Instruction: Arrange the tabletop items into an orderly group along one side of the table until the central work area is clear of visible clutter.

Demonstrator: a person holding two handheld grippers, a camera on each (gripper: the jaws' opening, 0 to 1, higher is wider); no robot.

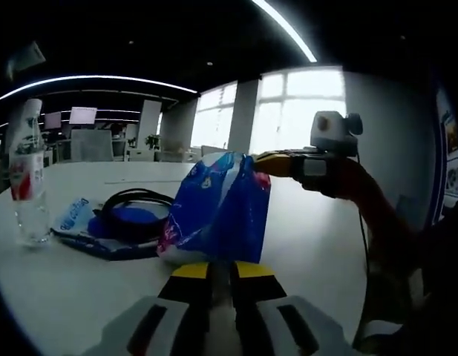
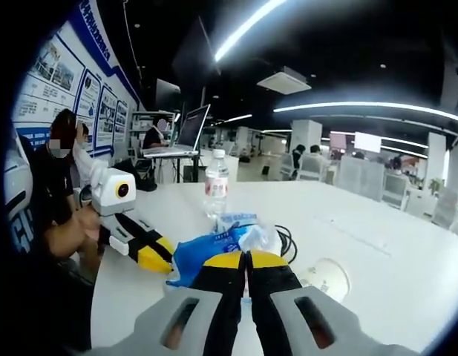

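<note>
Closest to us, low centre of both views, our left gripper (image 1: 220,271) and right gripper (image 2: 247,261) each have their jaws pressed together on opposite edges of the blue plastic bag (image 1: 217,208), held upright at mid-frame on the white table (image 1: 310,230). Left of it lie a black cable coil (image 1: 136,200) and a small blue packet (image 1: 74,215), with a water bottle (image 1: 27,174) at far left. We judge the bag is mid-relocation; next it needs carrying to one table edge.
</note>
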